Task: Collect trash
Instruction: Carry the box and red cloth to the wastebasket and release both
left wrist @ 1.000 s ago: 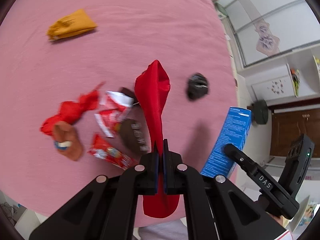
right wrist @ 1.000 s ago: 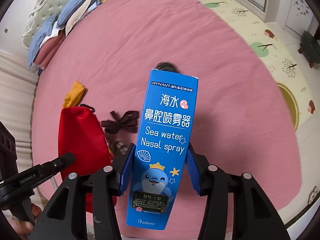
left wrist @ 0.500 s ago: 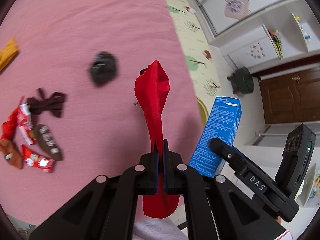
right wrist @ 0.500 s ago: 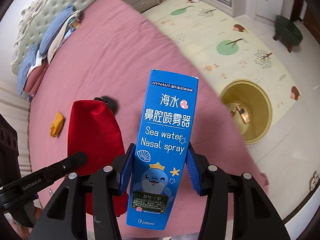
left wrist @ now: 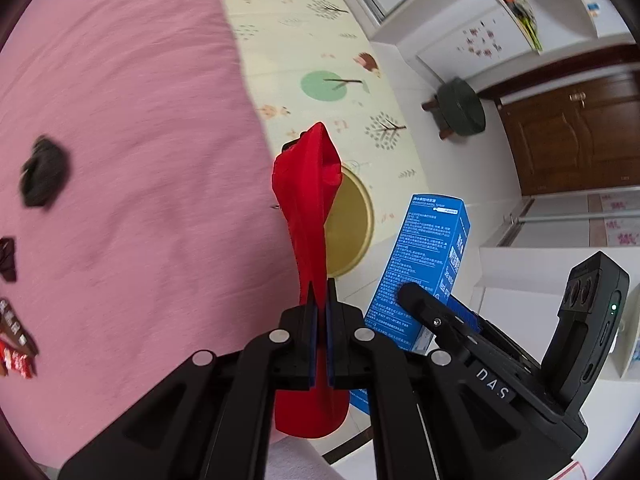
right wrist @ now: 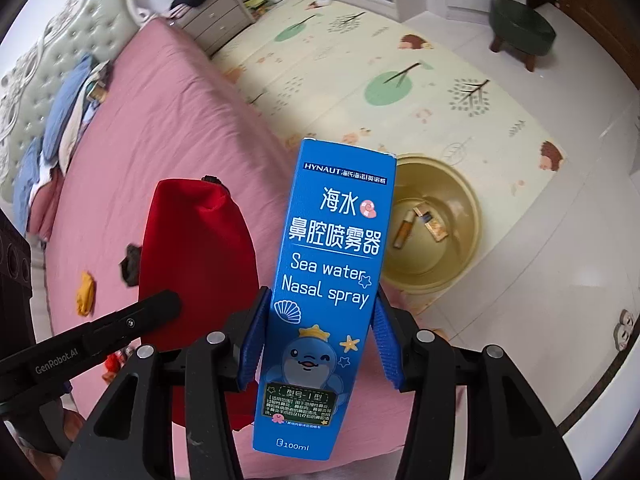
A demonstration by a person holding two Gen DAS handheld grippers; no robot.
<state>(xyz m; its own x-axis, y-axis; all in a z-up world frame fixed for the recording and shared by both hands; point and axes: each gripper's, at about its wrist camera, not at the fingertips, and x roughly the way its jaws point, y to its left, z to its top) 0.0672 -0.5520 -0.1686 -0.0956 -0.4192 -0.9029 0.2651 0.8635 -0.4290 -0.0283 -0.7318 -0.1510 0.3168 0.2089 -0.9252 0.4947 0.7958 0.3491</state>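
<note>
**Red pouch and blue carton carried at the bed's edge, yellow bin below**

Red fabric fills the narrow slot of the left gripper (left wrist: 319, 300): its two blue pads are pressed together on a limp red pouch (left wrist: 310, 200), which stands up above the fingers and hangs down below them. In the right wrist view the same pouch (right wrist: 198, 264) appears as a broad red shape left of centre, in front of the pink bedsheet (right wrist: 160, 128).

The right gripper (right wrist: 320, 320) is clamped on a tall blue carton (right wrist: 328, 280), its ribbed blue pads bearing on the carton's two narrow sides. The carton stands upright between the fingers, printed "Sea water Nasal spray" with a cartoon dolphin near its lower end. Seen from the left wrist, the carton (left wrist: 428, 264) shows its text-covered back, just right of the pouch.

A round yellow bin (right wrist: 436, 224) stands on the patterned play mat (right wrist: 360, 52) close beside the bed, directly behind the carton's right edge. Two small items lie on its floor; their nature is too small to tell. From the left wrist, the bin (left wrist: 356, 220) is partly hidden behind the pouch.

Remaining on the sheet: a crumpled black piece (left wrist: 42, 176), blurred, and red-and-brown wrappers (left wrist: 12, 340) at the frame's left margin; a yellow scrap (right wrist: 86, 294) lies beyond the pouch. A dark green stool (right wrist: 520, 28) stands on the tile floor, well apart from the bin.
</note>
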